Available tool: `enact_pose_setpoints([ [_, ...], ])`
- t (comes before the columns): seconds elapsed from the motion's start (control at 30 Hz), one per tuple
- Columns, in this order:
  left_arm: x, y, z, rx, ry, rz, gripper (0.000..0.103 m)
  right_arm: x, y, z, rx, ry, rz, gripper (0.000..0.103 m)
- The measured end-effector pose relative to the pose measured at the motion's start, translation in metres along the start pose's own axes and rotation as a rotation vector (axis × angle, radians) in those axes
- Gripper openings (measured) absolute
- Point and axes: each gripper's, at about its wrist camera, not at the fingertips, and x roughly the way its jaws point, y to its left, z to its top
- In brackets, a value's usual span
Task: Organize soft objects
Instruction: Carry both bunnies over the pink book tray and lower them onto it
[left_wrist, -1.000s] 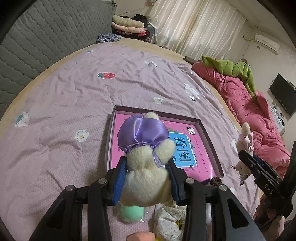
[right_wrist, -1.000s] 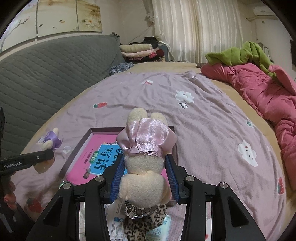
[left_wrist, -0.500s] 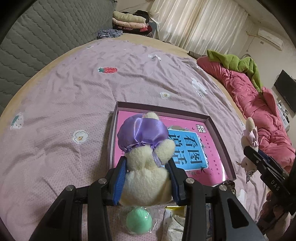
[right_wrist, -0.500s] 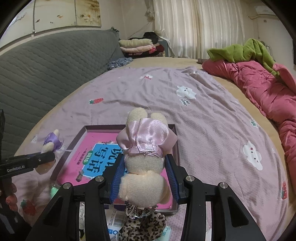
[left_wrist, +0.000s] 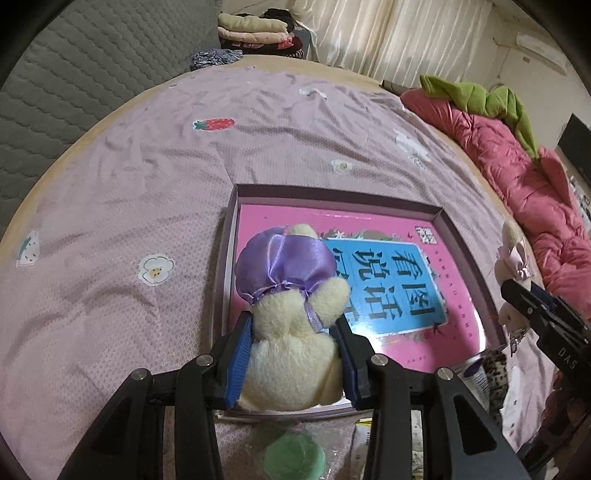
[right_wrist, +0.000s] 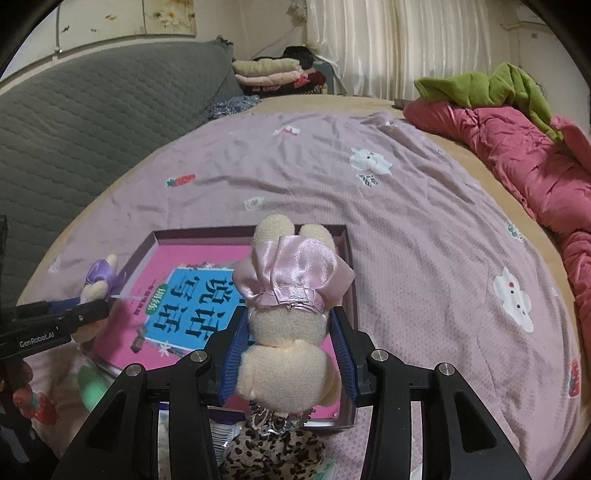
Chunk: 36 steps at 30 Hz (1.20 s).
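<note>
My left gripper (left_wrist: 291, 332) is shut on a cream plush bunny in a purple satin dress (left_wrist: 288, 291), held over the left side of a shallow purple box (left_wrist: 336, 192) with a pink book cover inside. My right gripper (right_wrist: 286, 325) is shut on a second cream plush bunny in a pink satin dress (right_wrist: 291, 291), above the right side of the same box (right_wrist: 349, 266). Each gripper also shows at the edge of the other view: the right one (left_wrist: 524, 306) with its pink bunny, the left one (right_wrist: 88, 312) with its purple bunny.
A green soft ball (left_wrist: 295, 458) lies on the lilac bedsheet just before the box. A leopard-print item (right_wrist: 273, 454) and paper packets lie near the box's front edge. A pink quilt (right_wrist: 517, 162) with a green garment (right_wrist: 491, 85) lies at the right, a grey headboard (right_wrist: 92, 122) at the left.
Both grippers have come down and forward with their bunnies, so the box now looks larger and closer below them. The green ball has slid toward the bottom edge.
</note>
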Motion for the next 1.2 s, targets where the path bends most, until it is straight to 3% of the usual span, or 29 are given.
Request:
enact_pose_setpoints([
  [0.5, 0.021, 0.002, -0.005, -0.001, 0.057, -0.006, 0.042, 0.03, -0.008, -0.014, 0.023, 0.091, -0.002, 0.046],
  [0.87, 0.025, -0.001, -0.006, 0.009, 0.076, -0.001, 0.042, 0.045, -0.004, -0.014, -0.032, 0.171, -0.085, 0.046],
  [1.2, 0.028, 0.004, -0.005, -0.003, 0.08, 0.008, 0.042, 0.06, -0.01, -0.009, -0.024, 0.195, -0.083, 0.047],
])
